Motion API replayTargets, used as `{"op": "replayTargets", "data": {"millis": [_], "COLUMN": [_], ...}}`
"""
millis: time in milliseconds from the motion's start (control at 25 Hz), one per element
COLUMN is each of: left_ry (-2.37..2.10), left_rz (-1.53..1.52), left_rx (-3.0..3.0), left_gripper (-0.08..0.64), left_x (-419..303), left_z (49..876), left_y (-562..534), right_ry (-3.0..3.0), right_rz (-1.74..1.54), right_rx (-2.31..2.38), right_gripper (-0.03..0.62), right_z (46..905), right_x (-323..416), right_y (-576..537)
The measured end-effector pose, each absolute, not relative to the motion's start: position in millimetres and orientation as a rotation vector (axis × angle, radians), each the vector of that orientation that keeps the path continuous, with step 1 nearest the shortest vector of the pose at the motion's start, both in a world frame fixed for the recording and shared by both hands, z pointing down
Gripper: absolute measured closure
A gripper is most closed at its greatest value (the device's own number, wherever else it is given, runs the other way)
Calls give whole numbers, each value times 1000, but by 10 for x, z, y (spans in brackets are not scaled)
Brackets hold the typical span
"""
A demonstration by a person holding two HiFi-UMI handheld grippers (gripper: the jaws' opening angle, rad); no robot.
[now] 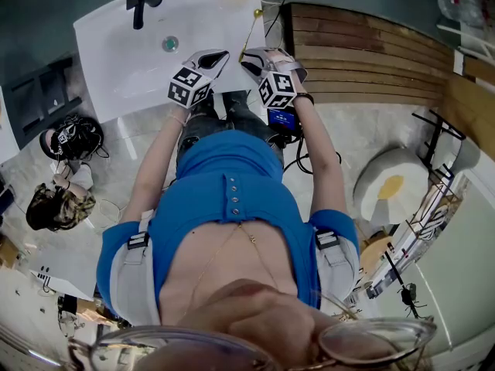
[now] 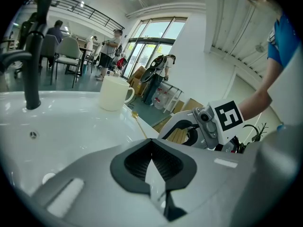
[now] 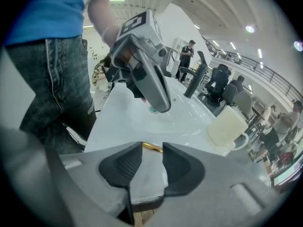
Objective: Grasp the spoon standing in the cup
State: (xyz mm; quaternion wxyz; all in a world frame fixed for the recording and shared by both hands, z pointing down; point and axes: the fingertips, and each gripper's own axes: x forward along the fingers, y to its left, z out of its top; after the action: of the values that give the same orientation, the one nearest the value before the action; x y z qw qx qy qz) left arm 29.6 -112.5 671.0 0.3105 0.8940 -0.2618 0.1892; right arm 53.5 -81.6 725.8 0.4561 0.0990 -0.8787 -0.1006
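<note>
Spoon lies on the rim of the white sink, not in the cream cup standing well apart. The left gripper idles clenched and empty. The right gripper is spread, gold handle showing in its gap, seemingly lined up to pinch.

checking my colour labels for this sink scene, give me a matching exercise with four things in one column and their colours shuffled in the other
Things:
1. faucet
2. cup
3. spoon
4. washbasin

Colours:
a. gold
b. white
c. black
d. cream

Pairs: 1-c, 2-d, 3-a, 4-b
</note>
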Motion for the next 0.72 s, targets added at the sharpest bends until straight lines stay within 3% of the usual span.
{"op": "replayTargets", "data": {"millis": [720], "left_ry": [-680], "left_rz": [514], "left_rx": [2391], "left_gripper": [535], "left_x": [279], "left_z": [6628], "left_y": [-1078], "right_ry": [-2187], "right_rz": [-120], "right_rx": [330], "right_gripper": [462], "right_z": [7088], "right_x": [571], "right_y": [-972]}}
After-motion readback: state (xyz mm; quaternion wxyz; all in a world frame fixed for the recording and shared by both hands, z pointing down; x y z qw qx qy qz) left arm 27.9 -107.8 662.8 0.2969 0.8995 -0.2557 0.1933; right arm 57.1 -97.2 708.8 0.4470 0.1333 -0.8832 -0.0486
